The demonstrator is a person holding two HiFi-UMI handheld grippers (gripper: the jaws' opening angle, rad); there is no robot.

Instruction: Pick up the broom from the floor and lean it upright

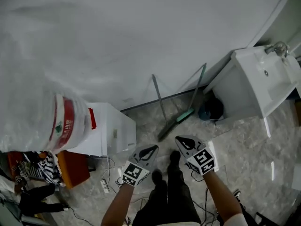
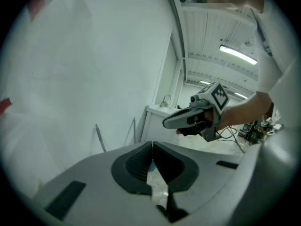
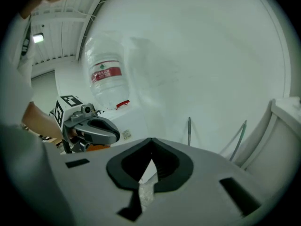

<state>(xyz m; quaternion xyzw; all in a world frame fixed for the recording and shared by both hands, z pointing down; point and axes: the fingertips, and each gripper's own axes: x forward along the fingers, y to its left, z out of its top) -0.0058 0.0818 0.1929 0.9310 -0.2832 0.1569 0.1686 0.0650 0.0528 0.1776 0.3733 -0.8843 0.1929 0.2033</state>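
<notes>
Seeing both grippers closed and empty. Left gripper (image 1: 153, 148): in its own view the pads meet (image 2: 153, 147) with nothing between them. Right gripper (image 1: 181, 141): same, pads together (image 3: 150, 144), nothing clamped.

Landmark is the white sink unit (image 1: 249, 86).

- The broom (image 1: 185, 116) is off the ground and propped on the wall (image 1: 141, 32) just left of the sink unit, with its green-edged head down on the floor (image 1: 235, 145).
- Two long handles lean there: a grey handle (image 1: 159, 100) farther left of the sink unit and a greenish handle (image 1: 198, 88) right beside it. Can't tell which one joins that head.
- Both handles also show in the left gripper view (image 2: 100, 138) and the right gripper view (image 3: 189, 131).
- Both grippers sit below-left of the sink unit in the head view, well apart from the broom, side by side above the person's legs (image 1: 169, 192).
- White cabinet (image 1: 110, 131) is farther left of the sink unit, past the handles, with a water jug (image 1: 61, 121) on its far side.
- Power strip (image 1: 104, 185) lies on the floor below the cabinet.
</notes>
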